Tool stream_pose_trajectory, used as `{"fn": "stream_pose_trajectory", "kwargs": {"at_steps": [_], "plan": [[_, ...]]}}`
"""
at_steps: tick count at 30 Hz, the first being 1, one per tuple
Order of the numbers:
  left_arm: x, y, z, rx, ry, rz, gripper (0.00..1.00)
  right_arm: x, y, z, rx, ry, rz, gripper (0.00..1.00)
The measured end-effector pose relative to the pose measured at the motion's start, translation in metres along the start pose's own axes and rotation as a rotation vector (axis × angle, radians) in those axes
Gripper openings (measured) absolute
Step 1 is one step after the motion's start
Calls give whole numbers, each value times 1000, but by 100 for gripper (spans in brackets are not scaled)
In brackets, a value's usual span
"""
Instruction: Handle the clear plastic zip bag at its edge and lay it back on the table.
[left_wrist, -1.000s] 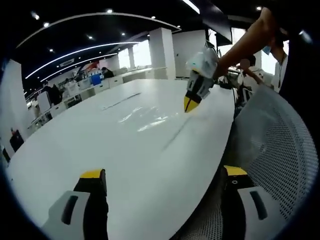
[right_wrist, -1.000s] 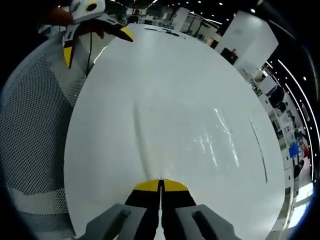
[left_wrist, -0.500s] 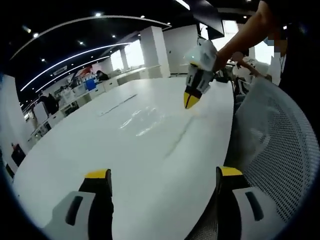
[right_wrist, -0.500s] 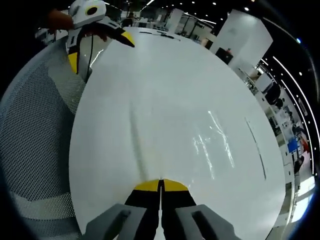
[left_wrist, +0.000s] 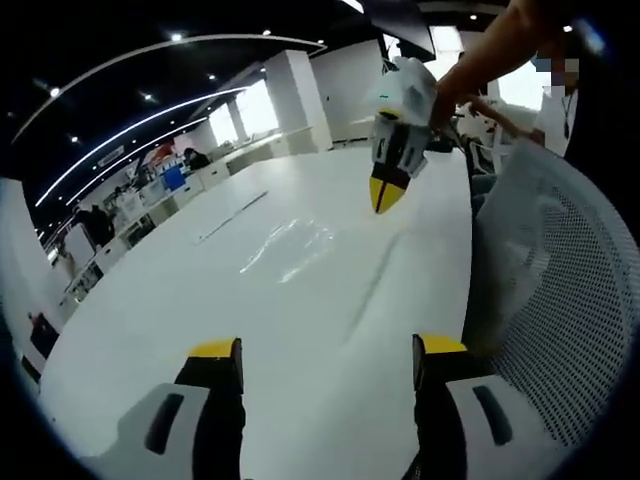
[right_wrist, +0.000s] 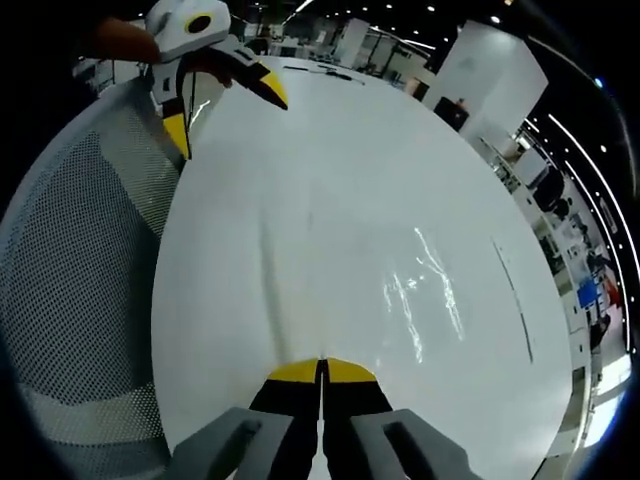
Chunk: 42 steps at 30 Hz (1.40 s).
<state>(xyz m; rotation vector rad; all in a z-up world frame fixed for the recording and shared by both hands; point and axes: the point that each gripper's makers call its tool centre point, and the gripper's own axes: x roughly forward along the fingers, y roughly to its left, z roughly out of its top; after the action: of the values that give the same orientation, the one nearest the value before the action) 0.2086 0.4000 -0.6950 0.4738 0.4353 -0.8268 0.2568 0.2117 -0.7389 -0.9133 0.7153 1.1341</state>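
Observation:
The clear plastic zip bag (right_wrist: 425, 290) lies flat on the white table (right_wrist: 330, 150), showing as glints and a long crease. My right gripper (right_wrist: 321, 371) is shut on the bag's near edge. In the left gripper view the same right gripper (left_wrist: 384, 194) points down at the table, shut, beside the bag (left_wrist: 288, 246). My left gripper (left_wrist: 328, 350) is open over the table's edge with nothing between its jaws. It also appears open at the top left of the right gripper view, as the left gripper (right_wrist: 225, 108).
A white mesh chair (left_wrist: 560, 280) stands against the table's edge, also seen as the chair (right_wrist: 80, 300). A person's arm (left_wrist: 490, 70) holds the right gripper. Desks and people fill the office (left_wrist: 170, 175) beyond the table's far side.
The left gripper has come in over the table toward the right gripper, its jaws slightly narrower. The right gripper stays shut at the bag's edge.

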Motion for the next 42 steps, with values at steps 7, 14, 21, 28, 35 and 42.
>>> {"fn": "stream_pose_trajectory", "kwargs": {"at_steps": [7,14,21,28,35,42], "plan": [[9,1,7,57,1,-26,63,-5,9,7,-6,2,23,0],[15,-2,9,106,12,-54,59,-10,12,15,-12,0,26,0],[21,-6,9,164,30,-80,55,-10,13,18,-15,-2,31,0],[28,-9,14,216,27,-103,52,-11,18,22,-25,6,47,0],[32,-13,23,249,18,-122,48,-7,24,24,-37,8,53,0],[39,-15,37,288,2,-142,43,-6,28,27,-46,11,58,0]]}}
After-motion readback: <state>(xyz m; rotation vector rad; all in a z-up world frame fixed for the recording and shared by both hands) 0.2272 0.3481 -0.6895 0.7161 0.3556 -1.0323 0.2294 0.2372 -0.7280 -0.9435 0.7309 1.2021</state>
